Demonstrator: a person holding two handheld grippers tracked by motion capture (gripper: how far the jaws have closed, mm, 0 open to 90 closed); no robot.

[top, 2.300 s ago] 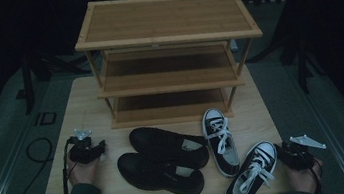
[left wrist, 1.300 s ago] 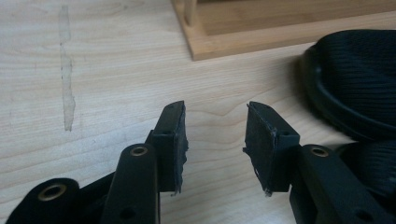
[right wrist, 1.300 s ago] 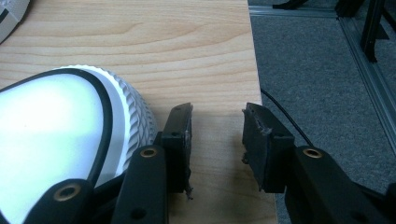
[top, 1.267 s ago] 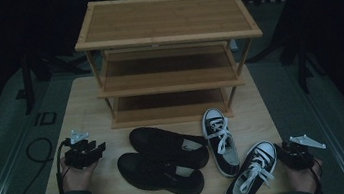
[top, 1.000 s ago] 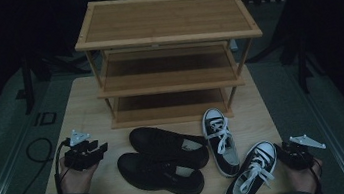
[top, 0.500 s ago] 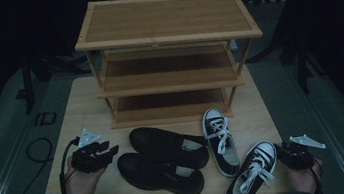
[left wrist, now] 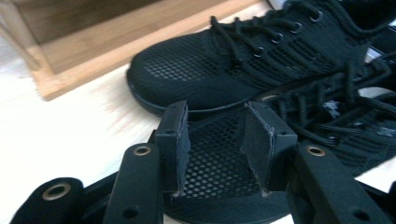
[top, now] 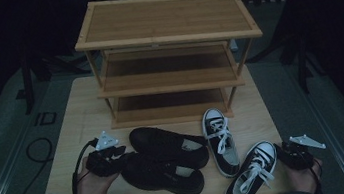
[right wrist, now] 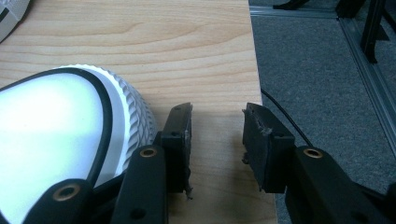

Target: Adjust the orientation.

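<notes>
Two black mesh shoes lie mid-table, one nearer me and one farther. My left gripper is at the nearer shoe's toe. In the left gripper view my left gripper is open, with the nearer shoe's mesh toe between the jaws; contact cannot be told. The farther black shoe lies just beyond. Two black-and-white sneakers lie on the right, one farther and one nearer. My right gripper rests open beside the nearer sneaker's toe. My right gripper holds nothing; the white toe cap is to its left.
A three-tier wooden shoe rack stands at the back of the light wooden table; its shelves hold nothing. The rack's bottom board is close behind the black shoes. The table's right edge and grey floor lie just past my right gripper.
My left gripper has moved rightward across the table from the left edge to the nearer black shoe's toe. My right gripper has stayed put.
</notes>
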